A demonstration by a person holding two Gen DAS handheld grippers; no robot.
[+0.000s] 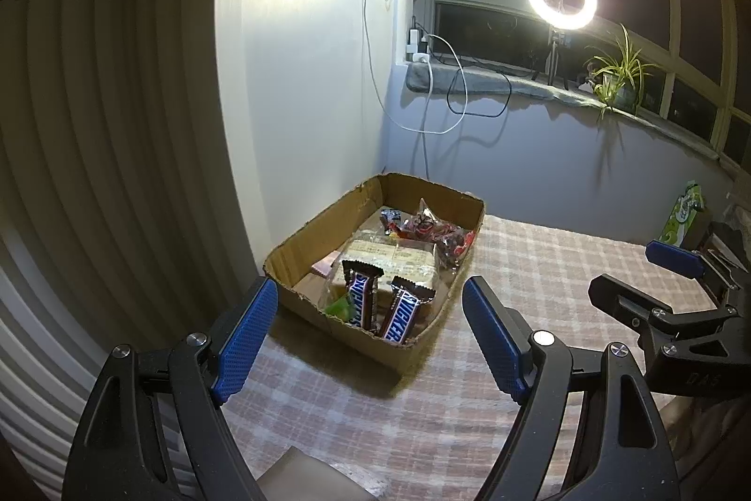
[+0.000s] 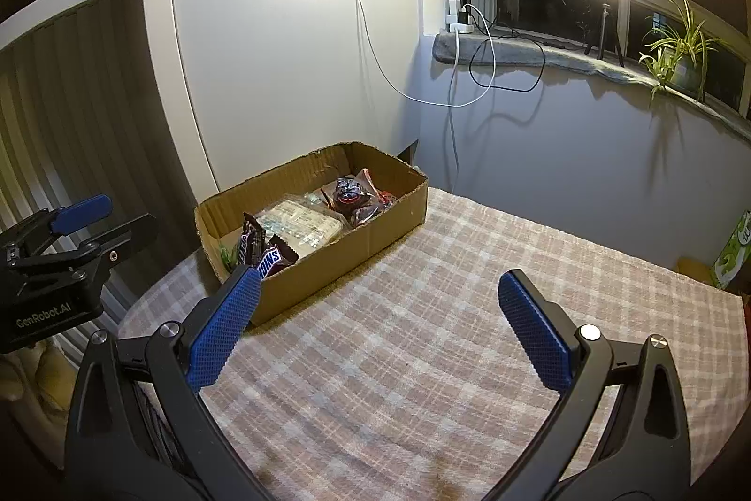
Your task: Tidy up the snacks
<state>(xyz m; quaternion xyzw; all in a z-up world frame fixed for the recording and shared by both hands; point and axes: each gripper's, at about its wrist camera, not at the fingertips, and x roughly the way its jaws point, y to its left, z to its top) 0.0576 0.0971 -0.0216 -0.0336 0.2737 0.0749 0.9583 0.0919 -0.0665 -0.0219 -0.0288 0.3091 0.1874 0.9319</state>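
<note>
1. On the worktop (image 2: 422, 313), covered with a checked cloth, sat a cardboard box (image 1: 300, 257) pushed close to the white wall.
2. Left claw (image 1: 371, 327) hung wide apart right in front of the box, holding nothing.
3. Right claw (image 2: 375, 313) was spread wide too, over bare cloth beside the box, with nothing in it.
4. Inside the box lay a clear pack of biscuits (image 1: 389, 257).
5. Two Snickers bars (image 1: 399, 313) leaned at the near end.

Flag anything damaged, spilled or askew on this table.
The shallow brown cardboard box has ragged, torn rims, as if its flaps were ripped off. Two Snickers bars lean tilted against its near wall, over the clear-wrapped pale cake pack. Nothing is spilled on the checked tablecloth.
</note>
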